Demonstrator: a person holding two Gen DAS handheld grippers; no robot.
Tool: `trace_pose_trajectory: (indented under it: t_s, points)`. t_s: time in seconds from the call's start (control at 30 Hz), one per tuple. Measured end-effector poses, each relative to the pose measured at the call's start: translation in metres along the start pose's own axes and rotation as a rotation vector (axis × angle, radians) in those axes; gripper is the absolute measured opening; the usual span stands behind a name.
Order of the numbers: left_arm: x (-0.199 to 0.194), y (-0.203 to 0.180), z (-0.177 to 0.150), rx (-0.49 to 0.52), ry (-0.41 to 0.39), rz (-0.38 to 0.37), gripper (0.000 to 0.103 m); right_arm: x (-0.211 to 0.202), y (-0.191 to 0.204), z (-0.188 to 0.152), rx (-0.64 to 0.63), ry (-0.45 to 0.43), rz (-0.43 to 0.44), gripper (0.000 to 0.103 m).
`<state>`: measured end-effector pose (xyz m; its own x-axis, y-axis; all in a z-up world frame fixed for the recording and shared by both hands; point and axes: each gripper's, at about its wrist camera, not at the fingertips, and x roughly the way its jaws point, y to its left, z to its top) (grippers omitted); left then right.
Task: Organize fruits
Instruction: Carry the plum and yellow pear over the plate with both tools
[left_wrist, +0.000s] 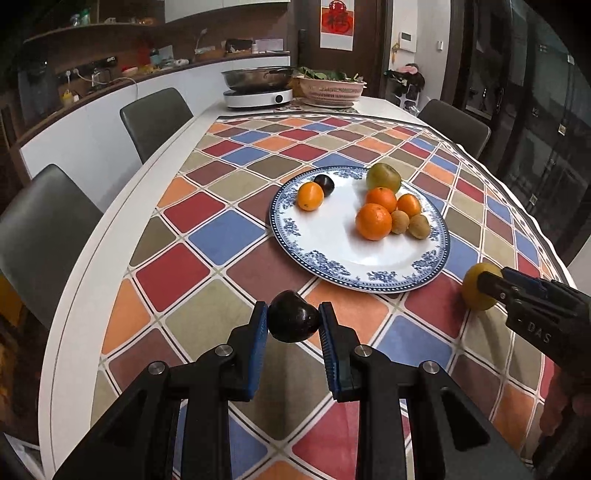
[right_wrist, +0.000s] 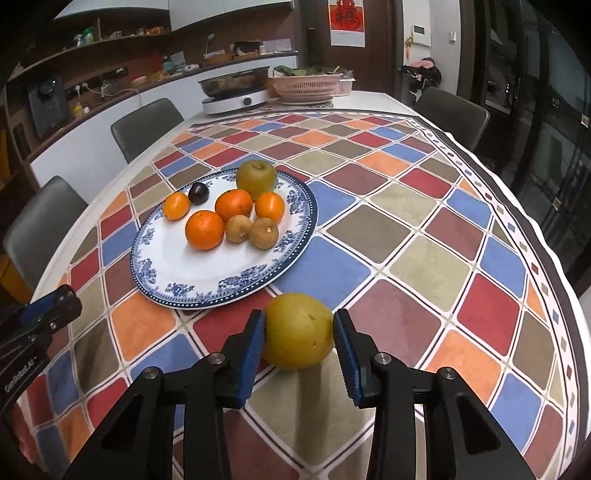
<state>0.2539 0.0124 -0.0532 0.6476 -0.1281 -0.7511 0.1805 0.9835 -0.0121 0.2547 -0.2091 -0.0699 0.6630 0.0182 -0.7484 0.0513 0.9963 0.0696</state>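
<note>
A blue-patterned white plate (left_wrist: 369, 254) (right_wrist: 184, 273) on the checked tablecloth holds several oranges (left_wrist: 373, 221), a green pear (left_wrist: 383, 177), a dark plum (left_wrist: 325, 184) and two small brown fruits (left_wrist: 419, 226). My left gripper (left_wrist: 293, 321) is shut on a dark plum (left_wrist: 293, 320), held near the plate's front rim. My right gripper (right_wrist: 299, 332) has its pads against a yellow pear (right_wrist: 299, 330) that rests on the cloth right of the plate; this pear also shows in the left wrist view (left_wrist: 476, 291).
An induction cooker with a steel pan (left_wrist: 258, 88) and a pink basket of greens (left_wrist: 330, 88) stand at the table's far end. Grey chairs (left_wrist: 155, 118) line the left side, another (left_wrist: 458, 125) the right. The tablecloth edge (right_wrist: 535, 221) runs along the right.
</note>
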Motion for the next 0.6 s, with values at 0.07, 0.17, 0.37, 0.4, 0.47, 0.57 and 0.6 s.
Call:
trace_pose_trajectory:
  t_s: [0.07,0.17,0.37,0.4,0.47,0.57,0.6]
  points:
    - [-0.001,-0.003,0.0,-0.001,-0.001,-0.01,0.028,0.001,-0.002,0.001,-0.002,0.003,0.009,0.04]
    - [0.002,-0.007,0.0,0.01,0.004,-0.02,0.028,0.003,-0.006,0.002,0.014,0.013,0.019,0.04]
    - [0.009,-0.012,0.003,0.013,0.016,-0.042,0.028,0.023,-0.009,0.003,0.052,0.097,0.106,0.05]
    - [0.01,-0.012,0.003,0.014,0.018,-0.044,0.028,0.025,-0.01,0.002,0.062,0.104,0.113,0.05]
    - [0.014,-0.012,0.004,0.012,0.026,-0.05,0.028,0.03,-0.009,-0.001,0.067,0.113,0.121,0.05]
    - [0.018,-0.012,0.004,0.013,0.036,-0.056,0.028,0.035,-0.007,-0.003,0.066,0.134,0.135,0.05]
    - [0.019,-0.013,0.003,0.012,0.038,-0.06,0.028,0.035,-0.007,-0.003,0.069,0.127,0.135,0.049]
